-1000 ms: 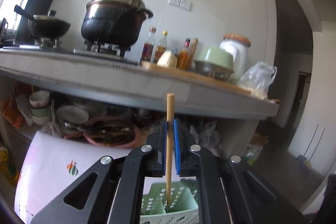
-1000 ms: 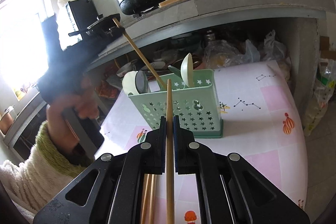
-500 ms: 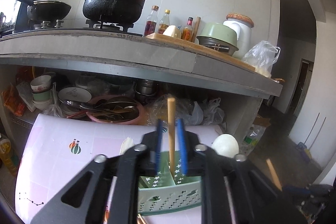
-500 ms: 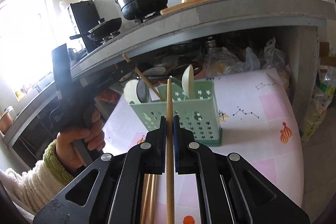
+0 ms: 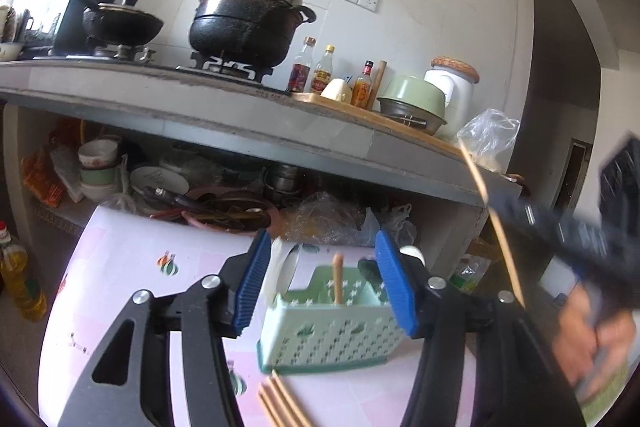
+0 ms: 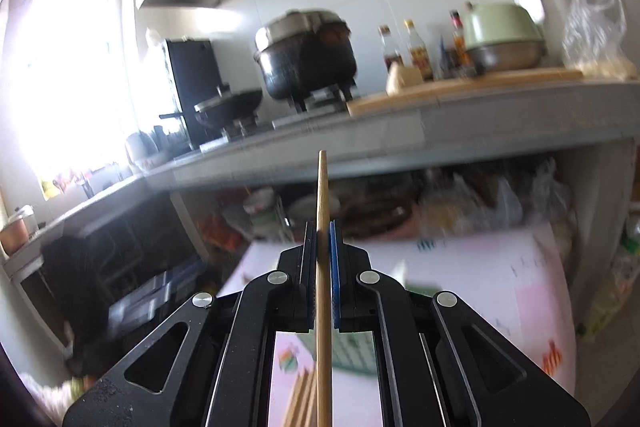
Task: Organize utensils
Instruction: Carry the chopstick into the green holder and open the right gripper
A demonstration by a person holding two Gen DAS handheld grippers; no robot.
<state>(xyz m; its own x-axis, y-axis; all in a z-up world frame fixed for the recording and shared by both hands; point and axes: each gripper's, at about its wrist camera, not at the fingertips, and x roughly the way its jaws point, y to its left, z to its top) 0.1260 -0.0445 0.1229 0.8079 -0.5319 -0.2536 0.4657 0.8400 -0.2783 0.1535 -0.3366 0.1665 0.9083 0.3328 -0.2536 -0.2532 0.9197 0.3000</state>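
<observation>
A mint green utensil basket (image 5: 332,323) stands on the pink tablecloth (image 5: 132,267). One wooden chopstick (image 5: 338,277) stands upright in it, beside white spoons (image 5: 286,273). My left gripper (image 5: 324,287) is open and empty, its blue pads on either side of the basket. My right gripper (image 6: 321,239) is shut on a wooden chopstick (image 6: 322,267) that points up. It also shows at the right of the left wrist view (image 5: 496,223), held high. Several loose chopsticks (image 5: 280,403) lie on the cloth in front of the basket.
A grey counter (image 5: 240,119) with a black pot (image 5: 248,23), a wok, bottles and a green bowl overhangs the table's far edge. Bowls, plates and bags crowd the shelf below (image 5: 160,183). An oil bottle (image 5: 16,279) stands on the floor at left.
My left gripper opened, let go of its chopstick into the basket and drew back. My right gripper lifted its chopstick upward, so the basket dropped out of its view.
</observation>
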